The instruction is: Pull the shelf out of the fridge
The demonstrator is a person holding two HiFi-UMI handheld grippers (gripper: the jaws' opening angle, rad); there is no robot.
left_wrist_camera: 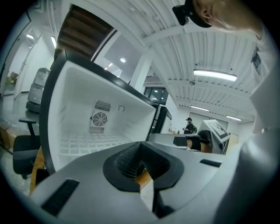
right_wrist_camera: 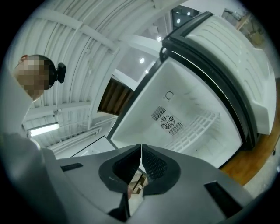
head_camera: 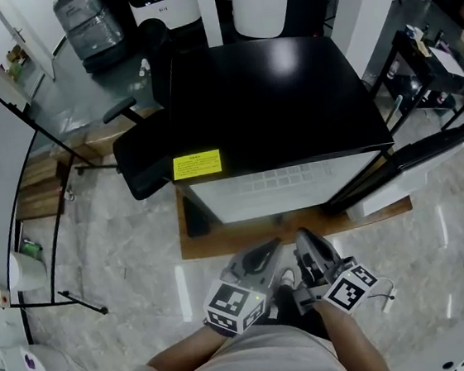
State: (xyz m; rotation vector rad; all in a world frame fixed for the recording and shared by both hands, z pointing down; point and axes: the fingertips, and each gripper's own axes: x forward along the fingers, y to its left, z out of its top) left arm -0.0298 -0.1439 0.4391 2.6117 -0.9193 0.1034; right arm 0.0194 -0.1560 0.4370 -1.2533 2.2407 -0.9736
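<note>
A small black fridge [head_camera: 272, 101] stands on a wooden board, its door [head_camera: 412, 160] swung open to the right. Its white inside [left_wrist_camera: 100, 127] has a round fan grille [left_wrist_camera: 99, 119] on the back wall. A white wire shelf [left_wrist_camera: 87, 142] lies flat inside, also seen as shelf [right_wrist_camera: 192, 129] in the right gripper view. My left gripper [head_camera: 266, 253] and right gripper [head_camera: 305, 243] hover side by side in front of the fridge opening, a short way from it. Both are shut with nothing between the jaws.
A black office chair [head_camera: 141, 153] stands to the left of the fridge. A yellow label [head_camera: 196, 164] sits on the fridge top. The wooden board [head_camera: 222, 240] lies under the fridge on a marble floor. Stands and cables are at the far left.
</note>
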